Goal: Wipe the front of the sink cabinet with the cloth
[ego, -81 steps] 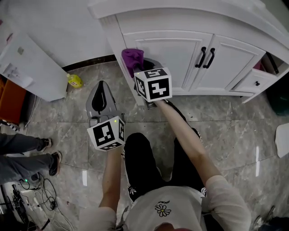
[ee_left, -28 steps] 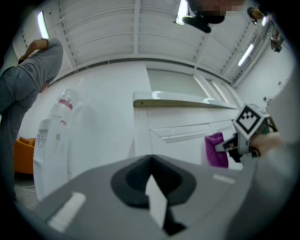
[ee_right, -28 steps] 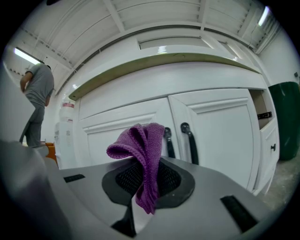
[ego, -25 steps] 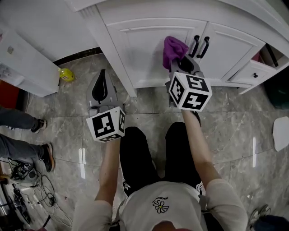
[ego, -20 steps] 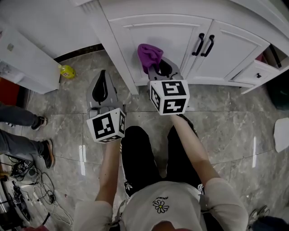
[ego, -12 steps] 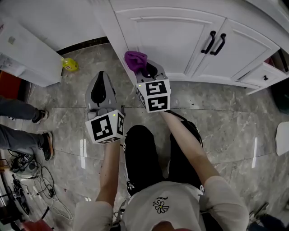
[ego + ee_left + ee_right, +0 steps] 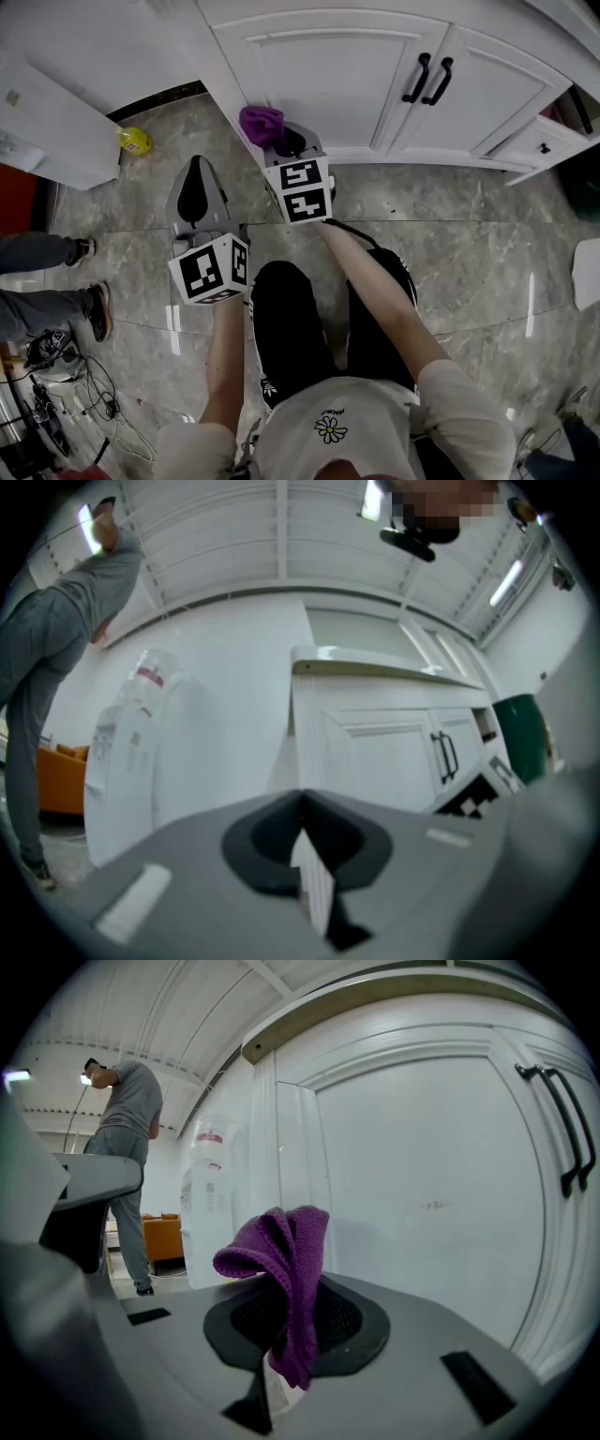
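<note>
Right tongs (image 7: 277, 141) pinch the cloth (image 7: 260, 122) by the cabinet's (image 7: 337, 80) lower left corner. Left tongs (image 7: 194, 169) are closed and empty. Likely mid-wipe; next, press and sweep rightward.

No legible text; white appliance label (image 7: 208, 1138) (red patch) too blurred to read.

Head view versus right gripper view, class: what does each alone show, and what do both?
Head view only: the yellow object on the floor, the marker cube on the right gripper. Right gripper view only: the ceiling, a bystander's upper body. Both: the purple cloth in that gripper's jaws, the white cabinet door, its black handles.
</note>
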Tool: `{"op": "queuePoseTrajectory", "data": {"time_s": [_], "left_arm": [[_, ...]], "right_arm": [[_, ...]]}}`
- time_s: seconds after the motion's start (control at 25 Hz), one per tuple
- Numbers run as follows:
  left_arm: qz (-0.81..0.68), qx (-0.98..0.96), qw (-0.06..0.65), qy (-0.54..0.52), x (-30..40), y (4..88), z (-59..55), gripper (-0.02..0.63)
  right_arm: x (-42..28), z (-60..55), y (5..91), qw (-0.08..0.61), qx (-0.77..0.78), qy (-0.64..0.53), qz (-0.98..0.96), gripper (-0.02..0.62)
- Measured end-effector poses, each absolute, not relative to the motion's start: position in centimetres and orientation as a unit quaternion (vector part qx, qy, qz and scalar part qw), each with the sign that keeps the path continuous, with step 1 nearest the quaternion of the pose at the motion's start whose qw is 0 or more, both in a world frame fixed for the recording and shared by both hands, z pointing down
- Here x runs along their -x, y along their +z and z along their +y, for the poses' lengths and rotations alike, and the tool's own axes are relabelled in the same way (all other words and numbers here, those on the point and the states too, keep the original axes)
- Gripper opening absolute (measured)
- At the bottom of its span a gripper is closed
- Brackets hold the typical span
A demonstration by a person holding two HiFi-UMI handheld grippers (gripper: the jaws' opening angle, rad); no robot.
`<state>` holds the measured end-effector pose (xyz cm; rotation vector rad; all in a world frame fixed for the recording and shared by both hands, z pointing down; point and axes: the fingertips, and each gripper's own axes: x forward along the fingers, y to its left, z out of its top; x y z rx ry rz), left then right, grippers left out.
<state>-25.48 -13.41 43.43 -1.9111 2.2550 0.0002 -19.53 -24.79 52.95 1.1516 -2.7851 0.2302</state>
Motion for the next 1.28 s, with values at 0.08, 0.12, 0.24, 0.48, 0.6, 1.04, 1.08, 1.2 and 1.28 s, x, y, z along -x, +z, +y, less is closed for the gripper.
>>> {"op": "queuePoseTrajectory", "data": {"time_s": [0.08,0.12,0.24,0.48,0.6,1.04,1.08,1.2,1.28], "left_arm": [[0.758,0.646,0.095,0.0,25.0,43.2,-13.6,0.005],[0.757,0.647,0.097,0.0,24.7,43.0,-13.7,0.005],[0.756,0.647,0.099,0.003,24.2,42.7,-14.2,0.005],[0.752,0.653,0.092,0.009,22.5,43.2,-15.5,0.005],[0.75,0.656,0.083,0.015,21.6,43.6,-16.5,0.005],[0.731,0.675,0.1,0.005,18.1,44.2,-18.7,0.005],[0.731,0.675,0.1,0.006,18.1,44.3,-18.7,0.005],[0.732,0.673,0.102,0.01,18.1,44.0,-18.5,0.004],[0.733,0.672,0.104,0.011,18.2,43.9,-18.3,0.005]], "right_arm": [[18.3,-25.5,53.1,0.059,-0.394,0.081,-0.914,0.054],[17.5,-25.8,53.1,0.056,-0.403,0.086,-0.909,0.054],[14.5,-27.2,53.3,0.045,-0.433,0.107,-0.894,0.054],[7.1,-29.5,54.2,0.051,-0.475,0.104,-0.872,0.054],[3.0,-30.6,54.8,0.052,-0.51,0.111,-0.851,0.055],[-6.8,-32.1,54.3,0.051,-0.553,0.121,-0.823,0.055],[-6.9,-32.1,54.3,0.055,-0.552,0.117,-0.824,0.055],[-6.9,-32.1,54.3,0.059,-0.554,0.111,-0.823,0.055],[-7.0,-32.0,54.3,0.057,-0.557,0.115,-0.821,0.055]]}}
